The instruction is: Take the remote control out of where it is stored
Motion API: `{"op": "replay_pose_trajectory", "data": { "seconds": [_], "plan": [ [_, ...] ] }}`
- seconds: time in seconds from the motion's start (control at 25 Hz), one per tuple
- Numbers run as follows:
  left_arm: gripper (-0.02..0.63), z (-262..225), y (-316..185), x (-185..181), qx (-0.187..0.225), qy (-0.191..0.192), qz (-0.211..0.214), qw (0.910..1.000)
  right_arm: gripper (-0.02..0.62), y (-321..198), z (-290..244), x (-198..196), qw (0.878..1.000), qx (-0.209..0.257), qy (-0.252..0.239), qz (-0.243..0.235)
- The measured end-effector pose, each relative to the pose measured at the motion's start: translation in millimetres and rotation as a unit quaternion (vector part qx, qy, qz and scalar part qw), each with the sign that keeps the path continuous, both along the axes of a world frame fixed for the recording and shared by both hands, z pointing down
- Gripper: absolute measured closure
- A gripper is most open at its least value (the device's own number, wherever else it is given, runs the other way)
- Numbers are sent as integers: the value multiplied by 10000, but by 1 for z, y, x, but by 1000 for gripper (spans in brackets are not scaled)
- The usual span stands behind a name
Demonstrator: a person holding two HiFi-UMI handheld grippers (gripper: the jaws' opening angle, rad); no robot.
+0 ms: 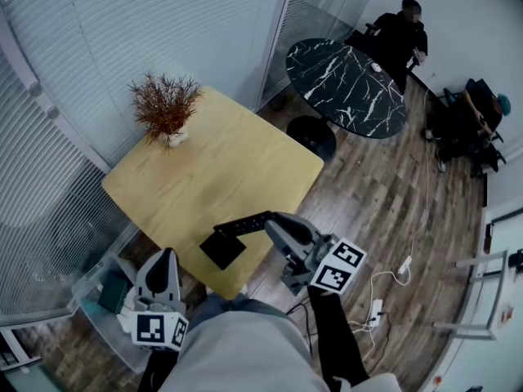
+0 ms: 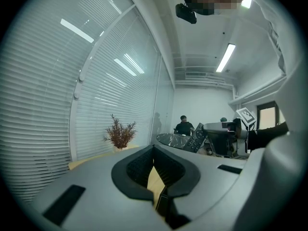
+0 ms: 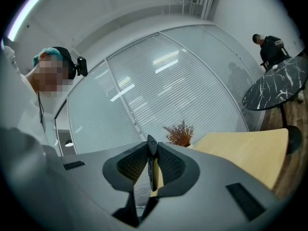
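Black remote control, rear end hidden, clamped in right gripper fingers; left gripper fingers closed, empty.

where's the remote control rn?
Head view, lower centre: the remote control is clamped in the right hand-held gripper, by the wooden table's near edge and next to a black square object.

Tabletop layout
Plant at its upper-left corner; remote control just over holder at its lower edge.
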State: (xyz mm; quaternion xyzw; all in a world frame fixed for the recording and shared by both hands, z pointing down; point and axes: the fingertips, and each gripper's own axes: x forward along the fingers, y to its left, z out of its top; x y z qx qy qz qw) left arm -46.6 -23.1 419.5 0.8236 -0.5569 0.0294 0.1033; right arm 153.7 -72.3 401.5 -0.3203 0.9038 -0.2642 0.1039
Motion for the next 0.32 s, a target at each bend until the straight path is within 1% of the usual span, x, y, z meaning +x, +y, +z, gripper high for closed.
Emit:
{"op": "replay_pose_trajectory", "data": {
  "seconds": [0.32],
  "plan": [
    [598, 0, -1, 2, -16, -39, -5, 10000, 528, -1, 1, 0, 10000, -19, -10, -44]
  ]
}}
